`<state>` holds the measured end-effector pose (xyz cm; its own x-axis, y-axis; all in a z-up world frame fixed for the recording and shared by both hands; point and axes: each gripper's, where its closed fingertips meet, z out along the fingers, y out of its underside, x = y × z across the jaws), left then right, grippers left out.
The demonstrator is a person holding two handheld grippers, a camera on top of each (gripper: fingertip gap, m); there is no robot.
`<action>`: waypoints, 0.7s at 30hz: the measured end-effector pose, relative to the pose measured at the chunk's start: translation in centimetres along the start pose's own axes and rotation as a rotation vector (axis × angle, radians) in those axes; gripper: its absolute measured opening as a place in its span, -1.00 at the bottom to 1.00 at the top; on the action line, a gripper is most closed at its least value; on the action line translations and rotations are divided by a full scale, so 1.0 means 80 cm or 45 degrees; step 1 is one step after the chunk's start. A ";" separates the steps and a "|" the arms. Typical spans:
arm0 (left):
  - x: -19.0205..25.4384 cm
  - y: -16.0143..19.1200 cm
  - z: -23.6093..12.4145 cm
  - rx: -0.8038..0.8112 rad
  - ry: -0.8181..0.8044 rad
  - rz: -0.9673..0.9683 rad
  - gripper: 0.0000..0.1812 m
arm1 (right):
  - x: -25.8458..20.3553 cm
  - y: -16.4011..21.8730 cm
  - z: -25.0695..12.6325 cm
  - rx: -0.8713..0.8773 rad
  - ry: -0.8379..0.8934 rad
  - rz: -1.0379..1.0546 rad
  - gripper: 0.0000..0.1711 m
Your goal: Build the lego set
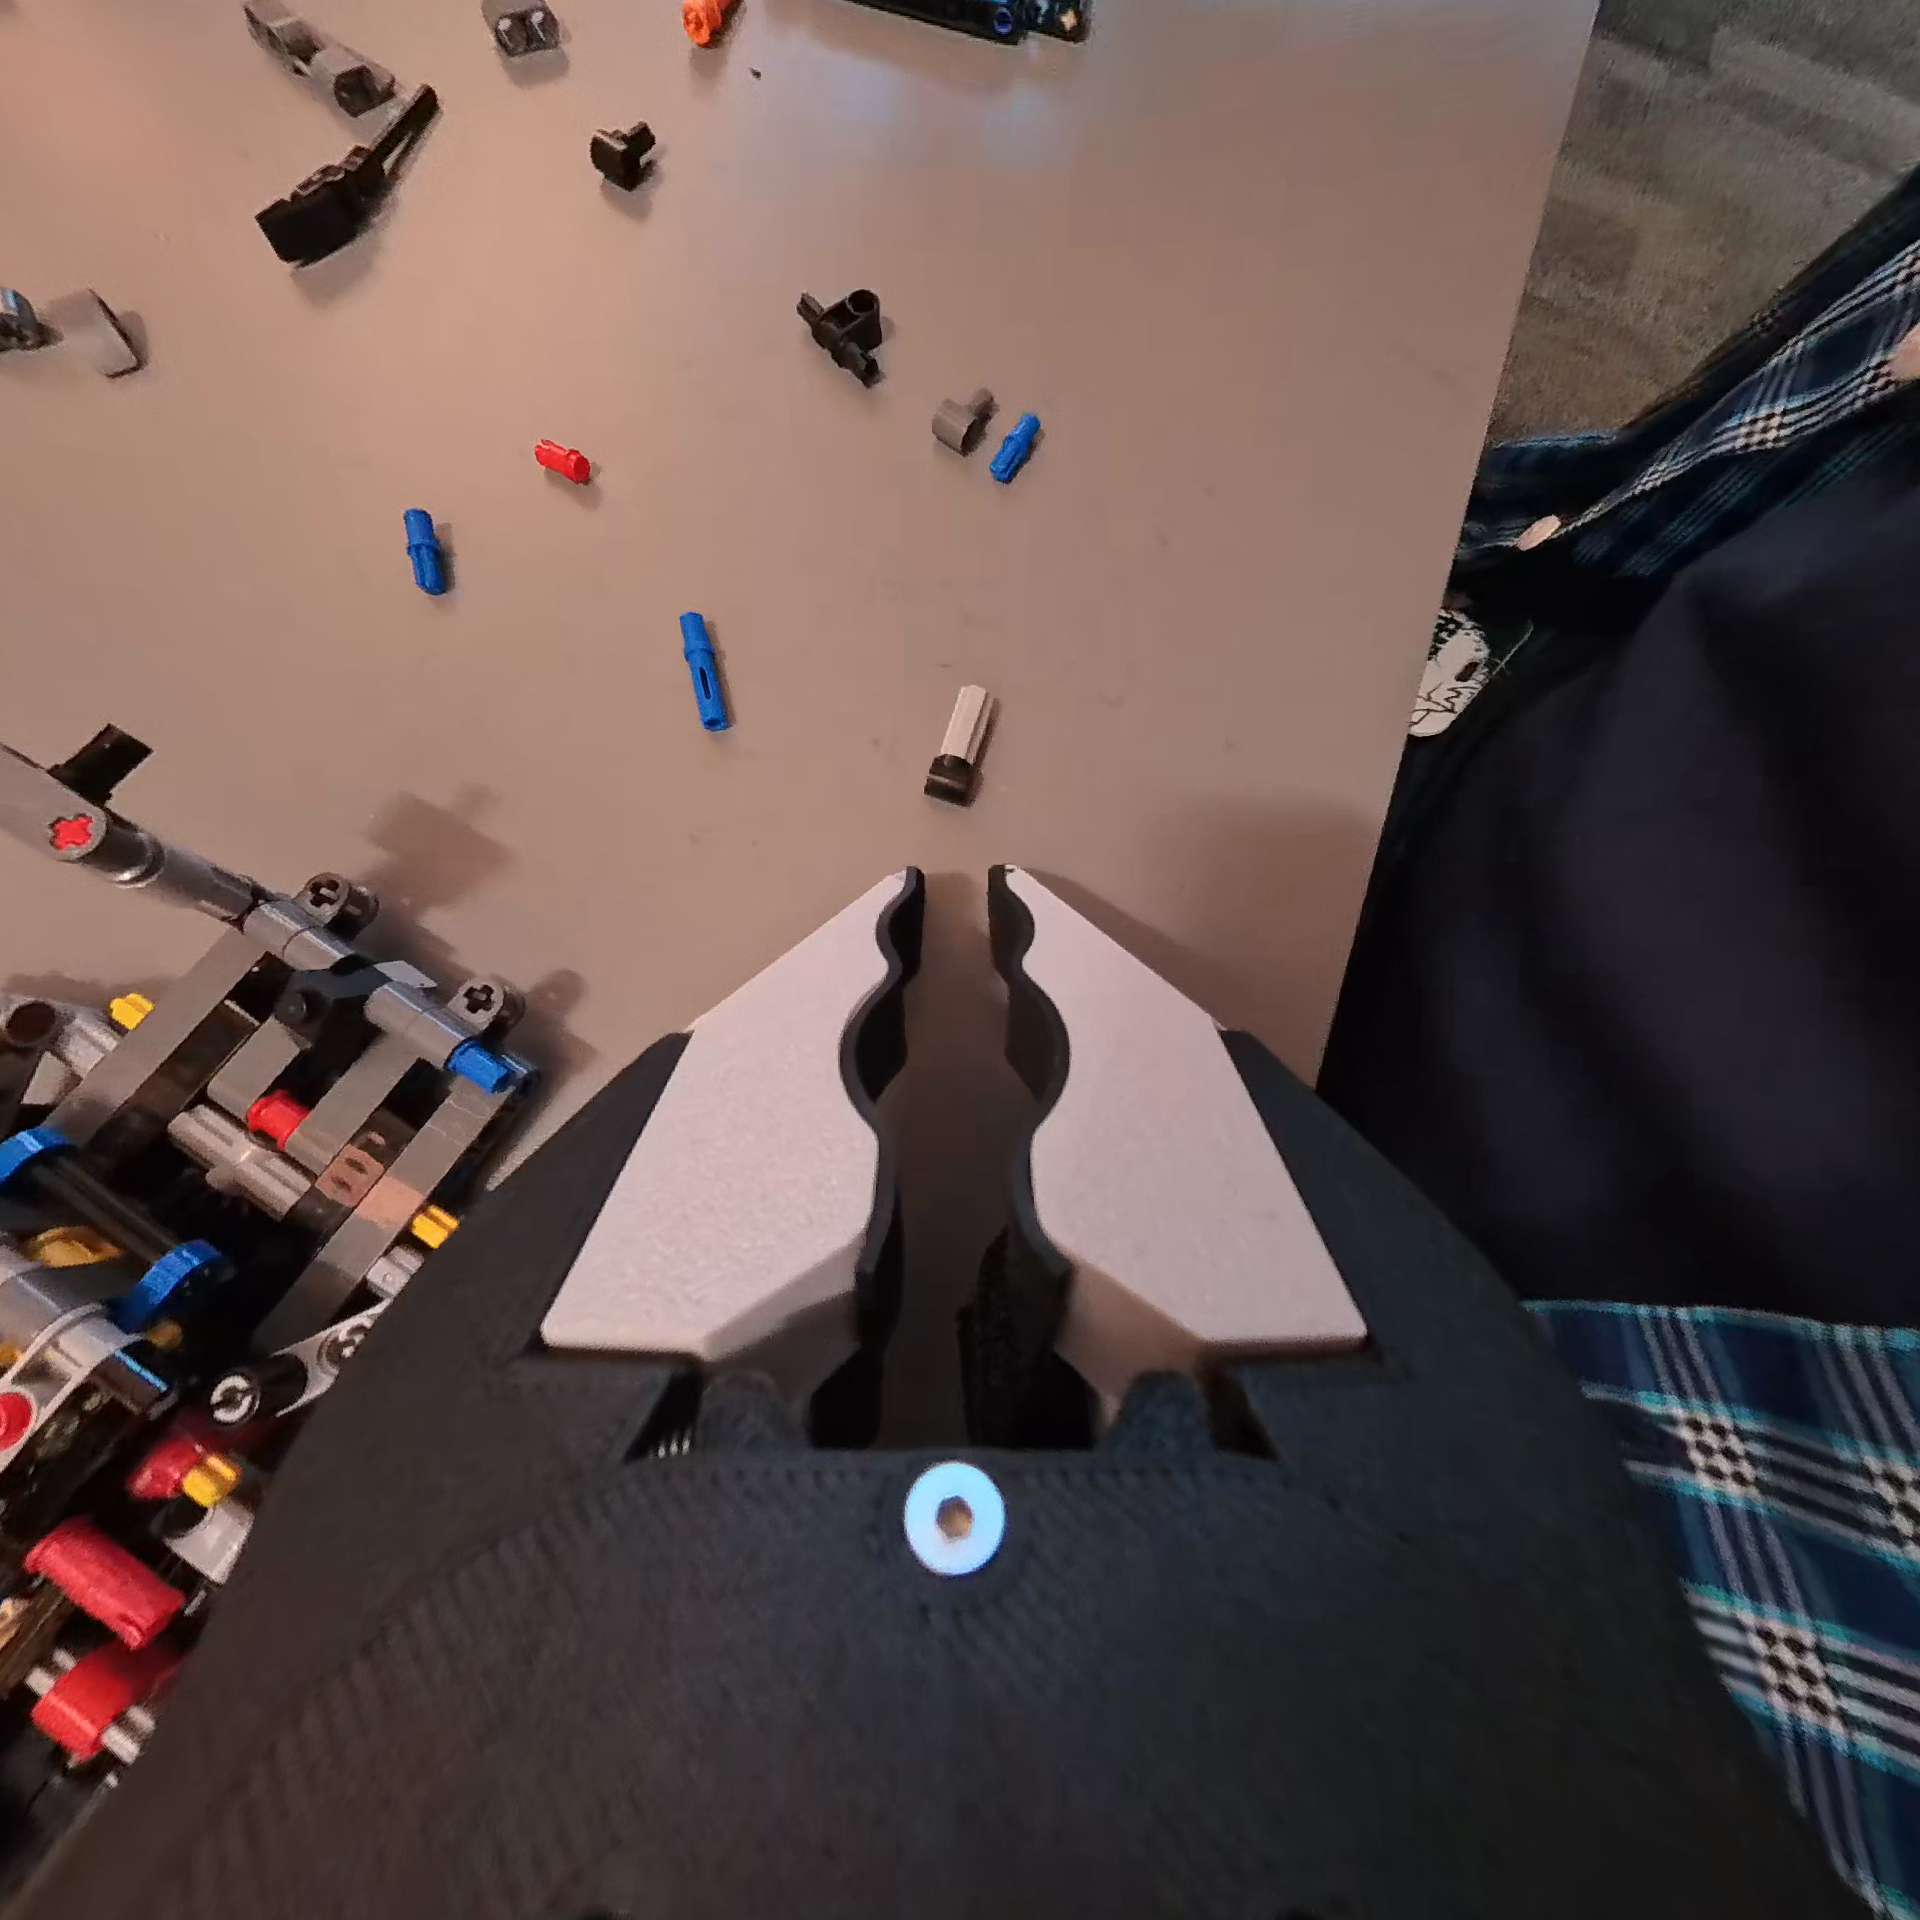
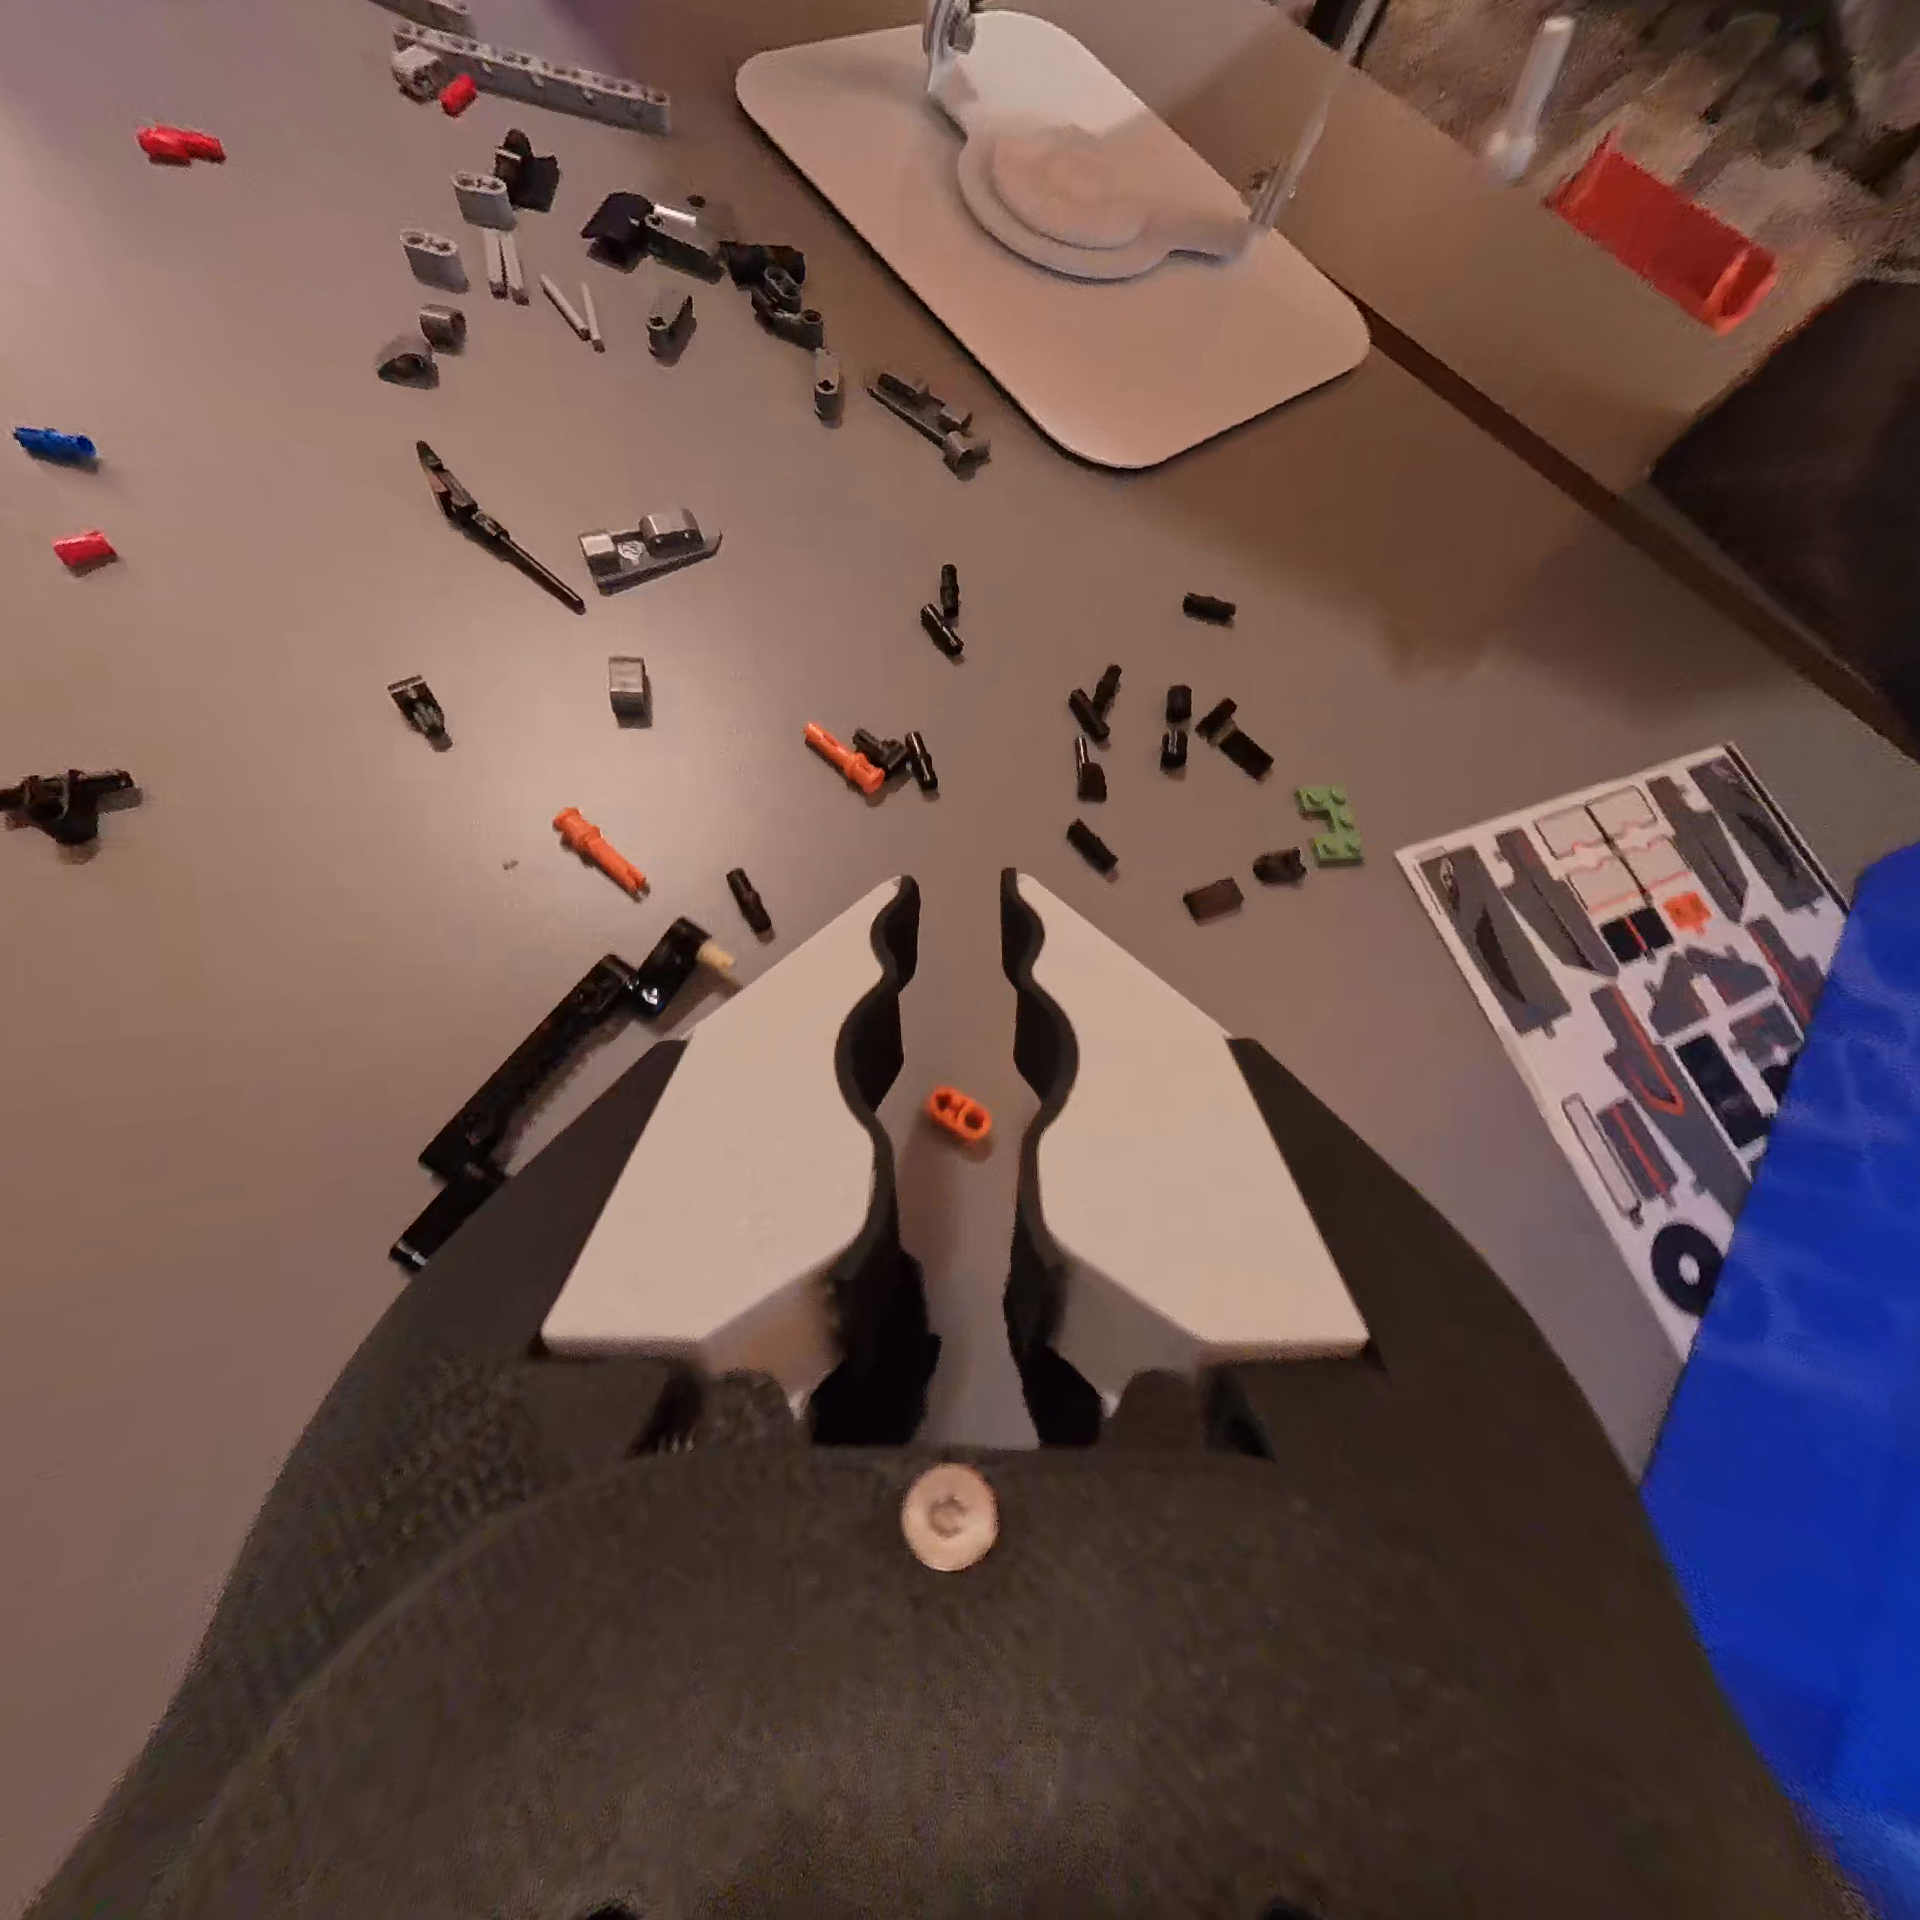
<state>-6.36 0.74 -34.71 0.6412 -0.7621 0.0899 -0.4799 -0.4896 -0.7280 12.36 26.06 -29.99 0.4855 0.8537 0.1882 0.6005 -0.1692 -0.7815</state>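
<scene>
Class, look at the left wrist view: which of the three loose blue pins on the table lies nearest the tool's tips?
The longest blue pin, just left of the grey-and-black piece. The other two are shorter and lie farther away.

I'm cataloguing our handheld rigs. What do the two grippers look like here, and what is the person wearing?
The left gripper and the right gripper look alike: a black, ridged, 3D-printed body, two pale grey wedge-shaped fingers with wavy black inner pads, and a round washer-like fastener centred on the body. No cables show. The person wears a blue plaid shirt over a dark top.
</scene>
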 end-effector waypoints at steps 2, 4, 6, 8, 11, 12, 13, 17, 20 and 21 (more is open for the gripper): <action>-0.001 0.000 0.000 -0.001 -0.006 0.001 -0.88 | 0.004 -0.006 0.013 -0.049 -0.028 -0.027 -0.85; -0.001 0.000 0.000 -0.001 -0.006 0.001 -0.89 | 0.004 -0.011 0.027 -0.079 -0.077 -0.051 -0.79; -0.001 0.000 0.000 -0.001 -0.012 0.001 -0.90 | 0.004 -0.016 0.039 -0.102 -0.106 -0.084 -0.78; -0.002 0.000 0.000 -0.001 -0.015 -0.005 -0.91 | 0.010 -0.014 0.051 -0.149 -0.104 -0.111 -0.77; -0.003 0.000 0.000 0.001 -0.001 -0.025 -0.93 | 0.029 -0.011 0.061 -0.175 -0.064 -0.111 -0.79; -0.003 0.000 0.000 0.002 0.004 -0.033 -0.93 | 0.037 -0.009 0.064 -0.183 -0.051 -0.096 -0.80; -0.003 0.000 0.000 0.002 0.009 -0.039 -0.94 | 0.045 -0.006 0.066 -0.194 -0.035 -0.083 -0.80; -0.003 -0.001 0.001 0.002 0.019 -0.047 -0.96 | 0.070 0.004 0.076 -0.232 -0.018 -0.035 -0.82; -0.003 -0.001 0.001 0.001 0.020 -0.050 -0.97 | 0.079 0.005 0.079 -0.234 -0.014 -0.028 -0.81; -0.004 -0.001 0.001 0.001 0.018 -0.050 -0.97 | 0.081 0.003 0.080 -0.227 -0.026 -0.028 -0.80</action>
<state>-6.44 1.03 -34.76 0.6508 -0.7484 0.1278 -0.4543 -0.5187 -0.7242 11.56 34.68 -32.81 0.4591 0.8677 0.1907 0.7147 -0.2332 -0.6594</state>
